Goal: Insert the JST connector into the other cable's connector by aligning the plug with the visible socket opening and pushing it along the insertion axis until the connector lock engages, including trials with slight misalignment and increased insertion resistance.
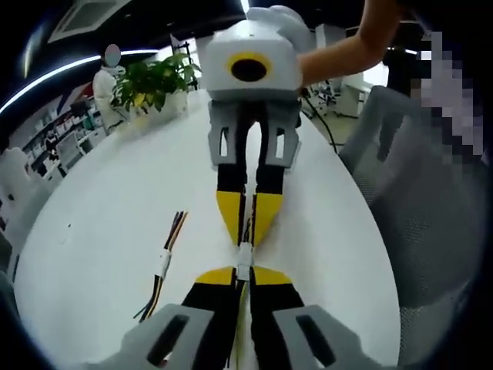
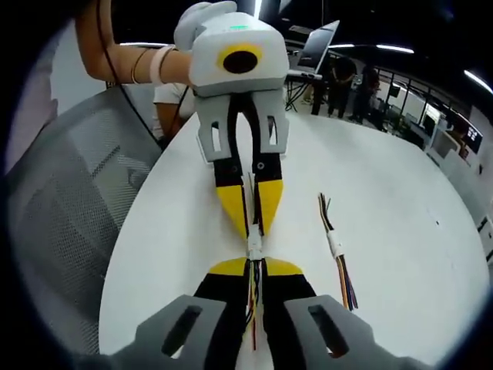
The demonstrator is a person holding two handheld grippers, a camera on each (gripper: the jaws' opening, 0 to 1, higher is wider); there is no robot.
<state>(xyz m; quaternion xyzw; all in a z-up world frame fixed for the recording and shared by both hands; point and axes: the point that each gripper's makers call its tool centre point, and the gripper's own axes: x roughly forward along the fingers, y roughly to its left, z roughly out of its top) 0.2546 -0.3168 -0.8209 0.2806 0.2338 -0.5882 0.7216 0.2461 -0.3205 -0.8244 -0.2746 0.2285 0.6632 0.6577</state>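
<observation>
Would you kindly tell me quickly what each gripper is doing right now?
Left gripper: shut on its multicoloured wire cable with a white JST connector.
Right gripper: shut on the other multicoloured wire cable's white connector.

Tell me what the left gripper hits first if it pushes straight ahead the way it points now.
Most likely the right gripper's yellow fingertips, which face it tip to tip. Only the white connector pair lies between, gripped by the left gripper. Depth is hard to judge.

Open-plan office: white table (image 1: 100, 231), mesh chair (image 2: 69, 200), potted plant (image 1: 150, 81), laptop (image 2: 316, 46).
</observation>
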